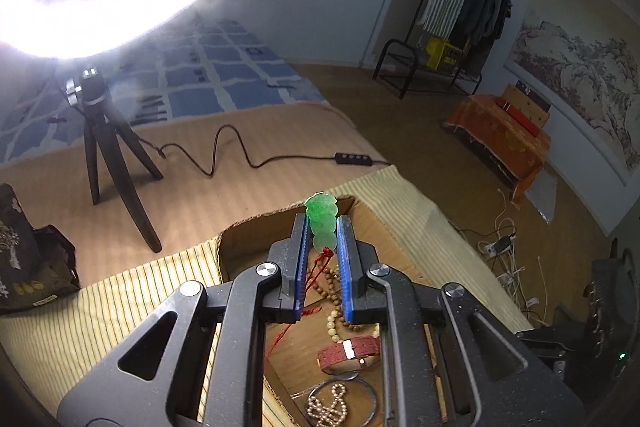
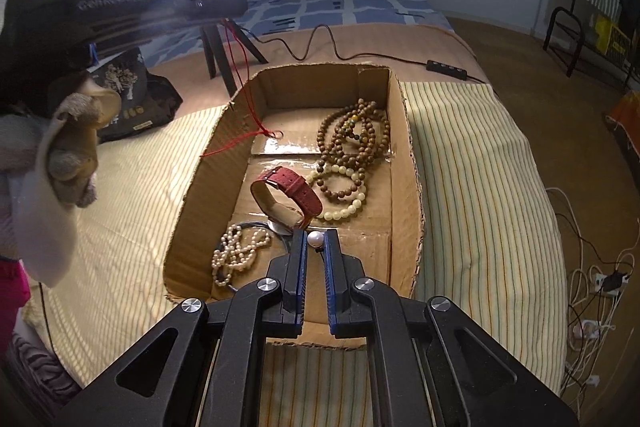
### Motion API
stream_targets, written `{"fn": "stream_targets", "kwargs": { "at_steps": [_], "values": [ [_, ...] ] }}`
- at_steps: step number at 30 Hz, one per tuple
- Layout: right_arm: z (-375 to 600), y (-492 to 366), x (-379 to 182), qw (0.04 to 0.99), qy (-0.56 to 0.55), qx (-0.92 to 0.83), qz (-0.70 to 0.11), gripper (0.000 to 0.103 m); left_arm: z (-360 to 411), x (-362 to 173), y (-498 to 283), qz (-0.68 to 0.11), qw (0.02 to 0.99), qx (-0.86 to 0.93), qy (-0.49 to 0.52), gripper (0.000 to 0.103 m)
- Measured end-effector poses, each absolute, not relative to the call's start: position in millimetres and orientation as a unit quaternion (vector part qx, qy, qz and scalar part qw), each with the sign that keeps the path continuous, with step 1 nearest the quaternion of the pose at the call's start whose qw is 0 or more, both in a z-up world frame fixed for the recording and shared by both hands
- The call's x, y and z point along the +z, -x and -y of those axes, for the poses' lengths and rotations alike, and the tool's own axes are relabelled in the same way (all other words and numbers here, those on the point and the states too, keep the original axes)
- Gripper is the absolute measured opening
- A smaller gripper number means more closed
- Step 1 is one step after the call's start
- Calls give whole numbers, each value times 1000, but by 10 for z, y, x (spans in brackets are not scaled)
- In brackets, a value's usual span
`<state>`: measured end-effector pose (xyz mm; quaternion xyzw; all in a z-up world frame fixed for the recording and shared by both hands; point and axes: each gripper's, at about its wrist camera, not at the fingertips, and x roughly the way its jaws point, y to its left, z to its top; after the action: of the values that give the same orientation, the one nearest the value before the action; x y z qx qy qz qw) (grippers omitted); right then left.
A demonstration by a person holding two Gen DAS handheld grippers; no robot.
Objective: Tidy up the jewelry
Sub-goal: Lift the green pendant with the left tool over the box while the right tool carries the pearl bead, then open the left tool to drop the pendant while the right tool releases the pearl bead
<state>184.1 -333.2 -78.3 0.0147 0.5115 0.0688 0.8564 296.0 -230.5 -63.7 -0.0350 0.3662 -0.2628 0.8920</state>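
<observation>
My left gripper [image 1: 322, 223] is shut on a green jade pendant [image 1: 321, 217] and holds it above the cardboard box [image 1: 240, 239]; its red cord [image 1: 316, 275] hangs down into the box. My right gripper [image 2: 315, 239] is shut on a white pearl piece [image 2: 315, 239] over the near part of the box [image 2: 408, 131]. In the box lie brown wooden bead strands [image 2: 354, 135], a pale bead bracelet [image 2: 344, 203], a red-strap watch [image 2: 290, 193] and a pearl necklace [image 2: 238, 255]. The left gripper body [image 2: 120, 7] shows at top left, with the red cord [image 2: 240, 67] trailing down.
The box sits on a striped cloth [image 2: 472, 187] on a bed. A ring light on a tripod [image 1: 108, 147] stands behind the box, its cable and switch [image 1: 352, 158] on the bed. A dark bag [image 2: 132, 95] lies left. Floor cables [image 2: 600, 287] lie to the right.
</observation>
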Motion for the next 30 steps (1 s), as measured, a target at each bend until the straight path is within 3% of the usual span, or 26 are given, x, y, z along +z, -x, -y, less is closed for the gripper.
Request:
{"fn": "stream_targets", "kwargs": {
  "at_steps": [23,26,30],
  "values": [
    [3272,-1887,-857,851,6,57,-522,7,2365,-956,-3018,-413,881,-233,11,12],
    [3247,-1884,-838,851,11,56,-522,7,2347,-945,-2984,-412,881,-232,11,21],
    [3211,-1869,-789,856,14,56,-514,19,2335,-895,-2930,-409,883,-232,8,22]
  ]
}}
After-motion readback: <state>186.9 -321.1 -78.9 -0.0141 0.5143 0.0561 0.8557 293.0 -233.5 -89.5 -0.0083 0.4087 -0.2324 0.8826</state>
